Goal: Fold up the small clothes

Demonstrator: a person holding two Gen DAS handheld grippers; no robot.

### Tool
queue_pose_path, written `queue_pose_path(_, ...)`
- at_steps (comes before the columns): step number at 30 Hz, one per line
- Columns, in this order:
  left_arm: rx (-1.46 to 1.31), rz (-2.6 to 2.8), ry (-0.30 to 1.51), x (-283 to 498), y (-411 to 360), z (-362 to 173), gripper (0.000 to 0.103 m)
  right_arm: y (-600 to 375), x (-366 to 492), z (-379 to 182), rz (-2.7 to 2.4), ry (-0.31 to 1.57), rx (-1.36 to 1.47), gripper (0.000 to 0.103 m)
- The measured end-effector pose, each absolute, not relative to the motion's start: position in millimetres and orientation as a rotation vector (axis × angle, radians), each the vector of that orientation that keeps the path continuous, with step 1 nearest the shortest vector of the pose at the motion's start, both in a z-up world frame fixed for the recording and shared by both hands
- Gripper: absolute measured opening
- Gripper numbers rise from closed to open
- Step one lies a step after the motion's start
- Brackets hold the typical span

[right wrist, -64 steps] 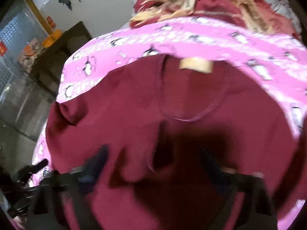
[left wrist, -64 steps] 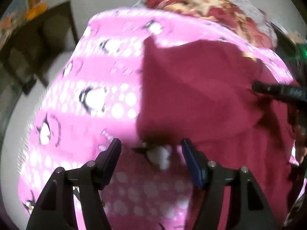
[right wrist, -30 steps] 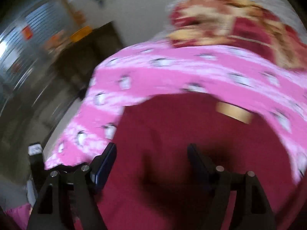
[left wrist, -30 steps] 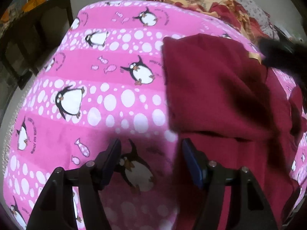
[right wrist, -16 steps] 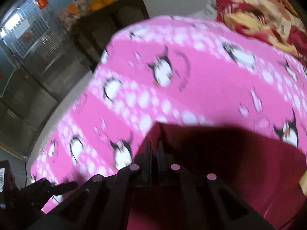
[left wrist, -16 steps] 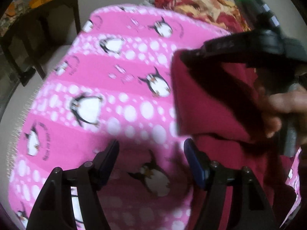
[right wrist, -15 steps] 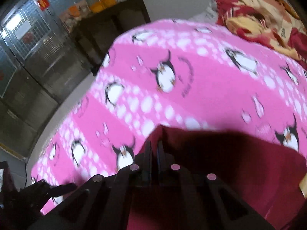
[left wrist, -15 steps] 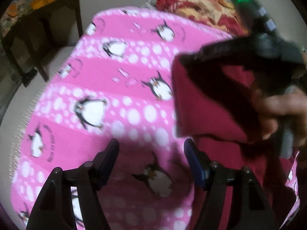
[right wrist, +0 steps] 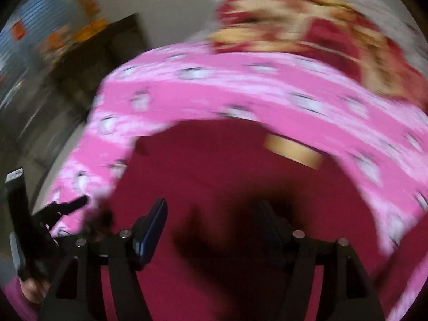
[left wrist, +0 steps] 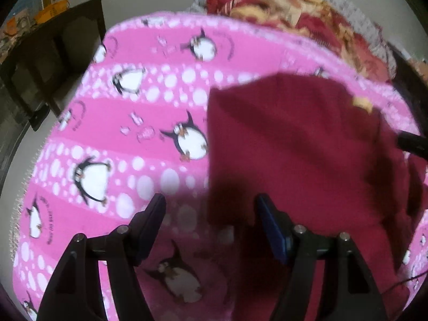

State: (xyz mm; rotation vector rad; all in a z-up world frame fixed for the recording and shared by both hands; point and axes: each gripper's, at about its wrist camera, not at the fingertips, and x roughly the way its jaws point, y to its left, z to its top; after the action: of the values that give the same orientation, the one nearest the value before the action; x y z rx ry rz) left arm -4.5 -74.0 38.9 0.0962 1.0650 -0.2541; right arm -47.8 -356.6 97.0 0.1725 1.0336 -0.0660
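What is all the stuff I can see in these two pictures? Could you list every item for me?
dark red knit garment: one, maroon, lying partly folded on the blanket
tan neck label: one, beige, on the garment's far edge
pink penguin-print blanket: one, pink and white, under the garment
red and cream patterned cloth: one, bunched beyond the blanket
dark wooden furniture: one, far left
left gripper: one, black, open
right gripper: one, black, open, jaws just opening

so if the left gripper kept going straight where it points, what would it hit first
Probably the left edge of the maroon shirt, which lies between the open left gripper fingers, or the pink penguin blanket right beside it; depth is hard to judge here.
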Motion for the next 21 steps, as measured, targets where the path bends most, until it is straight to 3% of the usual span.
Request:
queue_pose_path(6,0.118,-0.232,1.066,-7.8,-83.5,37.3,0.075,-442.4,-74.8,51.0,-0.265,1.127,0.278,0.070)
queue_pose_path(7,0.124,-0.228,1.062,-8.2,-85.4,39.2,0.075,-443.5,-74.5,45.1,-0.232,1.120,0.291,0.063)
queue_pose_path(9,0.129,-0.224,1.053,-10.4,-87.8,45.5,0.075,-431.4,-72.3,48.1,-0.213,1.083,0.231,0.033)
queue_pose_path(11,0.121,-0.222,1.045,-12.1,-88.7,53.0,0.075,-427.0,-73.6,57.2,-0.224,1.062,0.173,0.014)
queue_pose_path(12,0.114,-0.223,1.037,-13.3,-89.6,56.9,0.075,-429.4,-76.7,64.1,-0.212,1.031,0.187,0.009)
queue_pose_path(21,0.150,-0.219,1.045,-8.3,-118.3,48.2,0.076,-450.1,-78.1,61.9,-0.304,1.034,0.240,0.011)
